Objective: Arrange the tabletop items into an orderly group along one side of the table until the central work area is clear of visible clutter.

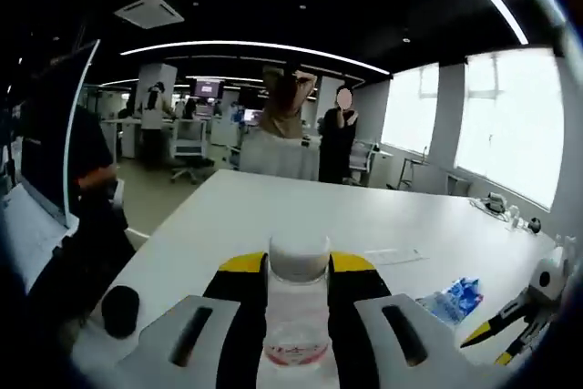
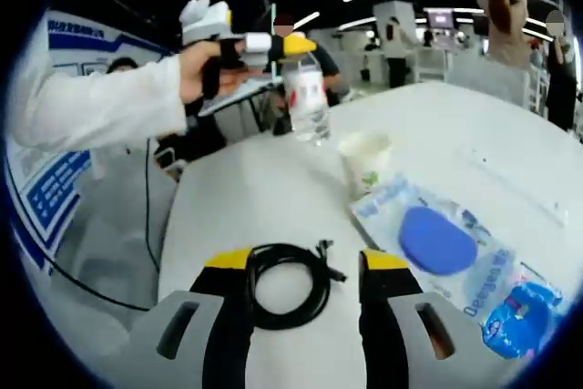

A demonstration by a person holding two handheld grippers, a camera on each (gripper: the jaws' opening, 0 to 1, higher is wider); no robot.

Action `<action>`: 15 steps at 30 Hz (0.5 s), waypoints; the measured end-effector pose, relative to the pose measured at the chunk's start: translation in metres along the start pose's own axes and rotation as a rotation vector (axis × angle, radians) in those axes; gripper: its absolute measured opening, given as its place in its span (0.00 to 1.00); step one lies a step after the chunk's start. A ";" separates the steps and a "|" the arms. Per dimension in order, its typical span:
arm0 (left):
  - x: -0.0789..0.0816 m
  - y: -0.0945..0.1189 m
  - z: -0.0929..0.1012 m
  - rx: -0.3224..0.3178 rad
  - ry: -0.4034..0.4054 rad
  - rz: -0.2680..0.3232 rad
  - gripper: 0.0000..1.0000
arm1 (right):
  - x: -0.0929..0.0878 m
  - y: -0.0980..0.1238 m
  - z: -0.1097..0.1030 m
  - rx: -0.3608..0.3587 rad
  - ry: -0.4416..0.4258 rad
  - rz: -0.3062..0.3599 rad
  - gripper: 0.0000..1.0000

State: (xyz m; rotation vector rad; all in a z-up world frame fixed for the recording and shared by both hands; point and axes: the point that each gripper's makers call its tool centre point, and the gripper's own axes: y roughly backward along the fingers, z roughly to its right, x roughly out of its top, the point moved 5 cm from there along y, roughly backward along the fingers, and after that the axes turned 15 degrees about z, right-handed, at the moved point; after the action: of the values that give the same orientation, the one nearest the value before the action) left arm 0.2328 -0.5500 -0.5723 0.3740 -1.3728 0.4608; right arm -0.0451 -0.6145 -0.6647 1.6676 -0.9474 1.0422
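1. A clear plastic bottle (image 1: 297,312) with a white cap and a red-printed label band sits between the grey, black-slotted jaws of the left hand-held gripper (image 1: 297,339), whose jaw bases are yellow over black.
2. The counter (image 1: 301,211) is plain white.
3. A black coiled cable (image 2: 290,285) lies between the right hand-held gripper (image 2: 301,316) jaws, grey with yellow and black.
4. A pale blue printed pouch (image 2: 455,252) shows a deep blue oval.
5. A white cup (image 2: 366,159) carries a small green mark.
6. A person's sleeve (image 2: 96,102) is white.
7. A small black round object (image 1: 120,309) sits near the counter's edge.
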 end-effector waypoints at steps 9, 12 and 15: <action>-0.032 -0.020 0.013 -0.004 -0.067 -0.072 0.22 | -0.013 -0.031 0.009 0.025 0.082 -0.062 0.41; -0.033 -0.017 0.018 0.008 -0.068 -0.071 0.22 | -0.017 -0.041 0.009 0.051 0.132 -0.078 0.40; -0.032 -0.016 0.022 0.014 -0.069 -0.064 0.22 | -0.025 -0.049 0.012 0.070 0.183 -0.117 0.37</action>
State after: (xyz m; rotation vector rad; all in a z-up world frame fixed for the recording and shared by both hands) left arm 0.2182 -0.5775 -0.6000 0.4474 -1.4211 0.4076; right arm -0.0068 -0.6088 -0.7050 1.6320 -0.6941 1.1376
